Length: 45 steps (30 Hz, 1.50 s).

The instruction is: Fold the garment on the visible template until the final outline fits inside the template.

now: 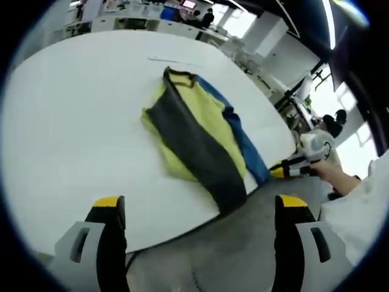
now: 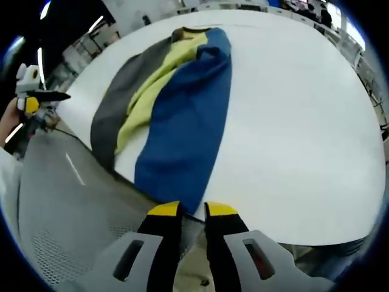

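Yellow-tipped fingers (image 2: 193, 210) nearly closed beside rumpled blue-yellow-grey garment (image 2: 182, 115).

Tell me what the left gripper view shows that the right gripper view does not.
Left gripper view: the left gripper with jaws wide apart, and a pale strip on the table beyond the garment. Right gripper view: the right gripper with jaws close together at the garment's blue end; a grip cannot be confirmed. Both: the grey, yellow and blue garment on the white table, near its edge.
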Motion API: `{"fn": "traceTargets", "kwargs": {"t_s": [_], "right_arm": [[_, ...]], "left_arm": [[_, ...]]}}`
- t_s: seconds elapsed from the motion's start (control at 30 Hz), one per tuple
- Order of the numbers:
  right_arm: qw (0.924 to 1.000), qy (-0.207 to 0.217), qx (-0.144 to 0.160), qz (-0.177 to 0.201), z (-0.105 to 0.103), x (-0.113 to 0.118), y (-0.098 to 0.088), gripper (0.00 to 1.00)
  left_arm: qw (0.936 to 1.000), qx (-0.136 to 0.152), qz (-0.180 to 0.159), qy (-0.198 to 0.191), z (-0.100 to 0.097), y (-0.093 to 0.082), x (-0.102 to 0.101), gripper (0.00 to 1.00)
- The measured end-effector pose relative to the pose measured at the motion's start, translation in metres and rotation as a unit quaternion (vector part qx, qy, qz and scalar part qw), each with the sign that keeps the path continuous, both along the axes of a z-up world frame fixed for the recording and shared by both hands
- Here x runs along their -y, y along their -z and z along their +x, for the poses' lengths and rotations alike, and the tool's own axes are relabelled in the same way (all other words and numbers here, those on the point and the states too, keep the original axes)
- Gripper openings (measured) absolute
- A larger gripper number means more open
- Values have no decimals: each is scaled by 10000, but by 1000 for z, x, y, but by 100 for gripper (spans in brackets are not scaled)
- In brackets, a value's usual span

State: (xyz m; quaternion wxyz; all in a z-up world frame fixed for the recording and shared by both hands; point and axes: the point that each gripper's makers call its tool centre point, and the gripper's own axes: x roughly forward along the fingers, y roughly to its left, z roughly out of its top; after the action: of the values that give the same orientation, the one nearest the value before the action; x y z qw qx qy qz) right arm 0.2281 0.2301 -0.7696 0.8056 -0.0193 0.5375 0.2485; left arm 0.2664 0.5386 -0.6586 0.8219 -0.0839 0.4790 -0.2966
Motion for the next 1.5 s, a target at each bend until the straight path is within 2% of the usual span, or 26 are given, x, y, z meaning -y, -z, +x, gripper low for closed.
{"fn": "traceTargets", "kwargs": {"t_s": [0.13,0.37,0.67,0.8,0.93,1.1,1.4,1.5], "right_arm": [[9999,-136,5,-69,0,-2,0,15],[9974,-525,117,-483,3,-1,2,9],[9962,-609,125,-607,3,-1,2,7],[9932,-862,208,-761,1,-6,2,4],[9928,-808,292,-835,2,-2,1,3],[9891,-961,371,-1049,1,8,-2,3],[9884,-824,454,-1190,11,28,-11,3],[9859,-883,568,-1301,15,36,-13,3]], "left_arm": [[10000,-5,-6,-9,1,0,0,98],[10000,-33,-16,-9,0,2,1,98],[10000,-38,-44,-41,2,2,-1,98],[10000,-41,-57,-62,2,2,-2,98],[9999,-62,-61,-82,2,4,-3,98],[9999,-75,-87,-61,3,5,0,98],[9999,-33,-117,-2,6,3,3,98],[9999,-26,-107,-7,6,3,1,98]]}}
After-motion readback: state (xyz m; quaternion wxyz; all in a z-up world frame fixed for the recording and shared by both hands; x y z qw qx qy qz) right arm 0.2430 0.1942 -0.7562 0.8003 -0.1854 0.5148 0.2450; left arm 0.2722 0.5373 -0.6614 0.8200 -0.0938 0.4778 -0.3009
